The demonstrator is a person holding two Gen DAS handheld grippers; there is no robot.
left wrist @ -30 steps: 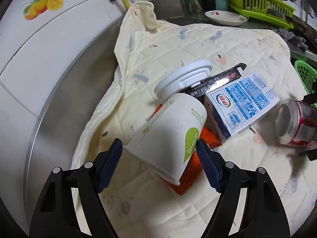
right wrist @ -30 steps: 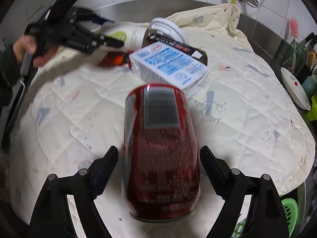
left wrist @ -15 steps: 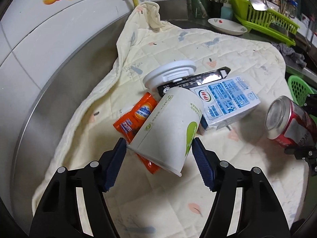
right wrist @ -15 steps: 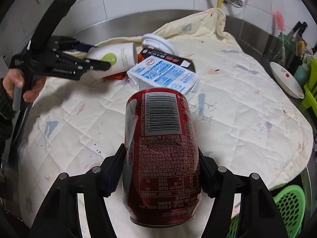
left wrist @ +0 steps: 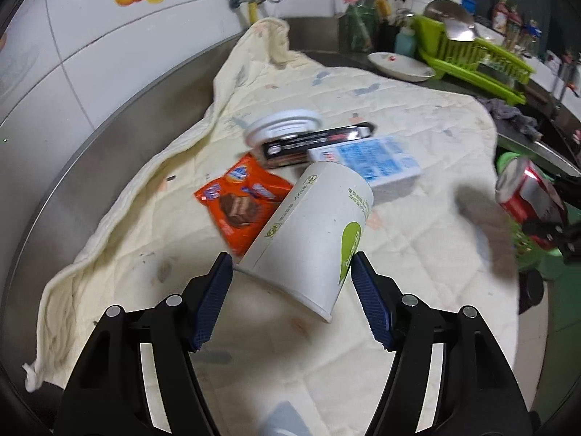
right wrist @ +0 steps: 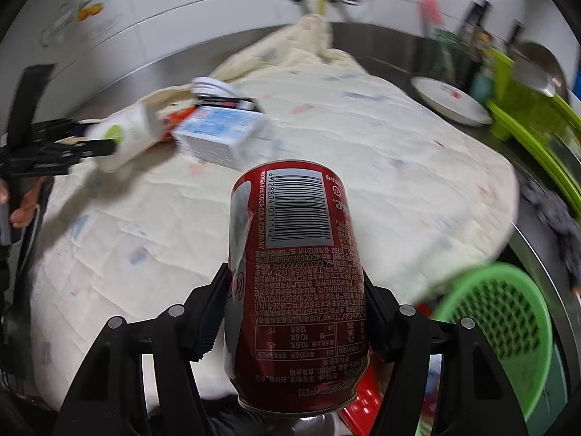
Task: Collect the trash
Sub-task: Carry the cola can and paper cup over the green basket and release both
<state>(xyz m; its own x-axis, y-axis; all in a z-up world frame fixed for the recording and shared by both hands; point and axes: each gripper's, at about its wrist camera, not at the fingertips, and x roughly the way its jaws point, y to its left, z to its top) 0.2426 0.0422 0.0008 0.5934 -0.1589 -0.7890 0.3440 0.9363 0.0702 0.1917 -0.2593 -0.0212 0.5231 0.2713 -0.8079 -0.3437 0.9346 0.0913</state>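
Observation:
My left gripper [left wrist: 292, 283] is shut on a white paper cup [left wrist: 312, 232] with a green mark and holds it above the cream quilted cloth [left wrist: 417, 116]. My right gripper [right wrist: 294, 290] is shut on a red cola can [right wrist: 296, 290], lifted over the cloth's near edge; the can also shows at the right of the left wrist view [left wrist: 526, 196]. On the cloth lie an orange snack wrapper [left wrist: 243, 200], a white lid [left wrist: 283, 127], a black box [left wrist: 316, 141] and a blue-white carton [left wrist: 370, 160]. The cup and left gripper show in the right wrist view [right wrist: 123, 138].
A green perforated basket [right wrist: 497, 327] sits low at the right, below the cloth's edge. A white plate [left wrist: 399, 65], a green dish rack [left wrist: 472, 54] and utensils stand at the back right. Steel counter [left wrist: 90, 152] and tiled wall run along the left.
Both grippers have lifted and pulled back from the pile with their loads. The cup has come off the orange wrapper, which now lies uncovered. The can has moved toward the green basket.

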